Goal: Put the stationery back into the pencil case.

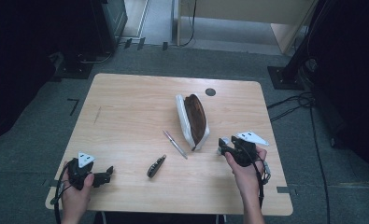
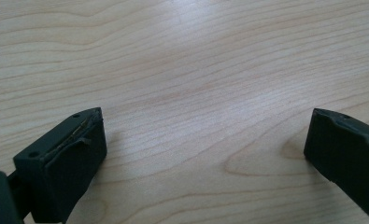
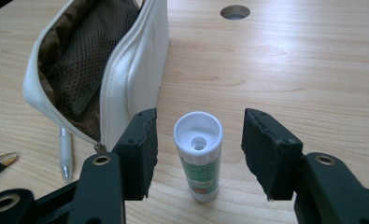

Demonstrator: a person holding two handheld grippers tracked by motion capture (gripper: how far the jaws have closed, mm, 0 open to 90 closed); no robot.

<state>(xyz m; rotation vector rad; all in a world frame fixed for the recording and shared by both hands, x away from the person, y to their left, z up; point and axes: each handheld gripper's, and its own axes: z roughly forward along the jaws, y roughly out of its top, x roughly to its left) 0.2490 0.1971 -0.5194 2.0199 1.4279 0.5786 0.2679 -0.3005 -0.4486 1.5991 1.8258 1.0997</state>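
White glue stick [image 3: 198, 156] w/ green label, upright on table, beside pouch.

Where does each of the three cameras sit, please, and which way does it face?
High view: above the person's side, facing forward and down on the table; both forearms, left gripper and right gripper show.
Left gripper view: rides the left gripper, looking down at bare wood between open jaws.
Right gripper view: rides the right gripper, facing the glue stick between its jaws, not touching, beside the pouch.
Shared: high and right gripper views both show the pouch and pen.
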